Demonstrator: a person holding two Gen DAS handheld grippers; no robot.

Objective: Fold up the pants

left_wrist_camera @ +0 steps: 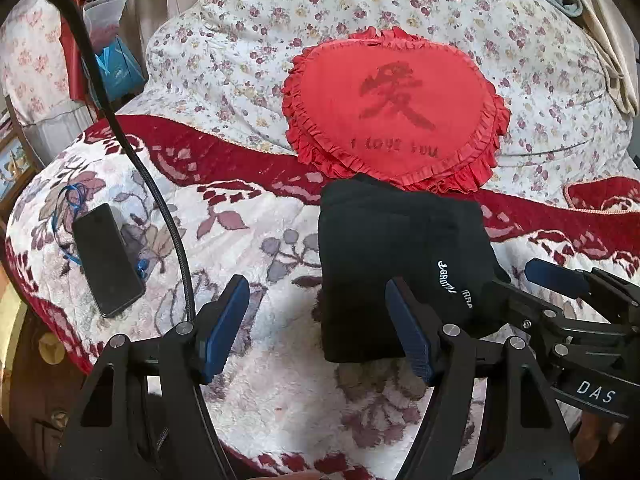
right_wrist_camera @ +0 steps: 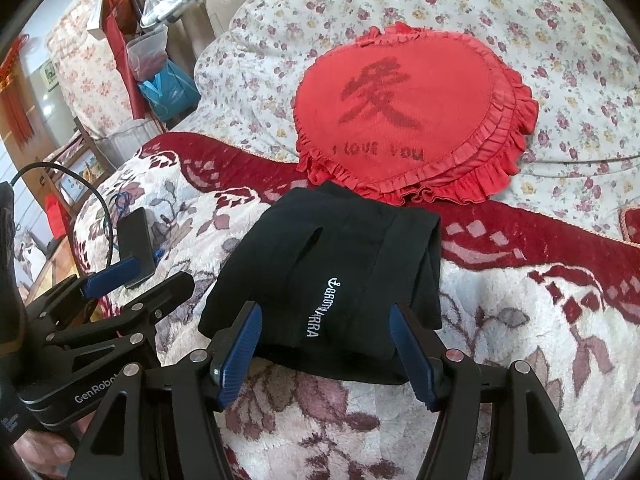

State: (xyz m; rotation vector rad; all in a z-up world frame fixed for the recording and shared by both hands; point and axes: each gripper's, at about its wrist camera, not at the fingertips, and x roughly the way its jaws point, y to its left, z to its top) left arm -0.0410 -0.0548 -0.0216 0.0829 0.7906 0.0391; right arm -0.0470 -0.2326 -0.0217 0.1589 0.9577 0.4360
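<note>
The black pants (left_wrist_camera: 384,264) lie folded into a compact rectangle on the floral blanket (left_wrist_camera: 256,240), white lettering on top; they also show in the right wrist view (right_wrist_camera: 332,280). My left gripper (left_wrist_camera: 320,320) is open and empty, hovering just left of the pants' near edge. My right gripper (right_wrist_camera: 326,344) is open and empty above the pants' near edge, its fingers (right_wrist_camera: 240,348) straddling the lettering. The right gripper also shows at the right of the left wrist view (left_wrist_camera: 560,280).
A red heart-shaped cushion (left_wrist_camera: 396,104) lies just behind the pants on a floral duvet (left_wrist_camera: 240,40). A black phone (left_wrist_camera: 106,260) with a blue cord lies at left. A black flexible cable (left_wrist_camera: 160,200) arcs over the blanket. Bags and clutter (right_wrist_camera: 160,64) stand at far left.
</note>
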